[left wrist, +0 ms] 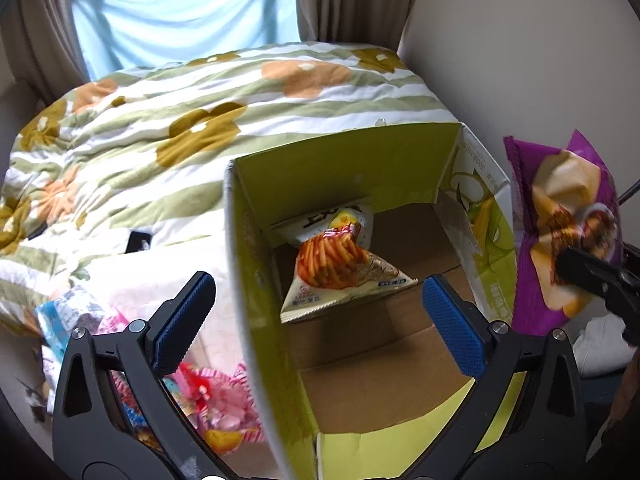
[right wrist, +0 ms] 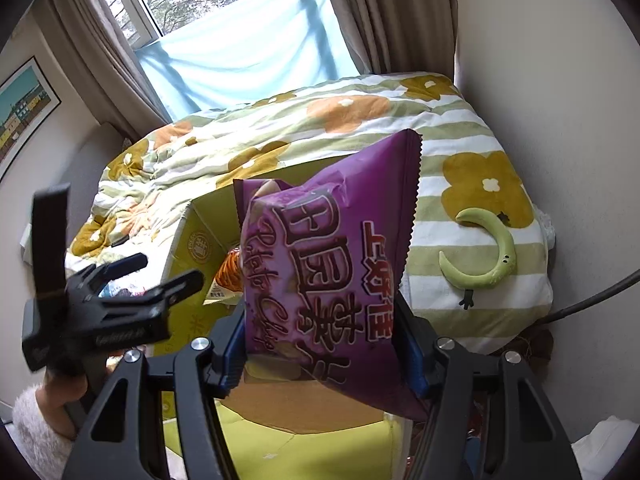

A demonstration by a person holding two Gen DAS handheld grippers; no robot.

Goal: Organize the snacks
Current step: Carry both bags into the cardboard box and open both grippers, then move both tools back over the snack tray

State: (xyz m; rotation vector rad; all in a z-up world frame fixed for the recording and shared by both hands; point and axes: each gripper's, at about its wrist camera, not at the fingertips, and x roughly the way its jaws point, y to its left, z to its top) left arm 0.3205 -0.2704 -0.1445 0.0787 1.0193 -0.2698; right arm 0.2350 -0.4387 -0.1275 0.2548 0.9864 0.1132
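Purple chip bag (right wrist: 328,280): clamped between the blue pads of the right gripper (right wrist: 320,352), upright, crinkled, held above the near edge of the cardboard box (right wrist: 188,248). From the left wrist view the same bag shows just outside the box's right wall.

Box: green outside, brown inside, flaps up, set on the bed. Inside, two packets: a triangular fries snack packet (left wrist: 340,276) lying on the floor of the box, and a white packet (left wrist: 340,222) behind it against the far wall, touching it.

Left gripper (left wrist: 316,316): jaws spread wide, nothing between the pads, poised over the box's left wall; the fries packet lies below and between its fingers, untouched.

Loose snack packets (left wrist: 192,392) heaped left of the box. Striped floral quilt (left wrist: 200,100) beyond. Green crescent plush (right wrist: 484,256) on the quilt, right of the bag.
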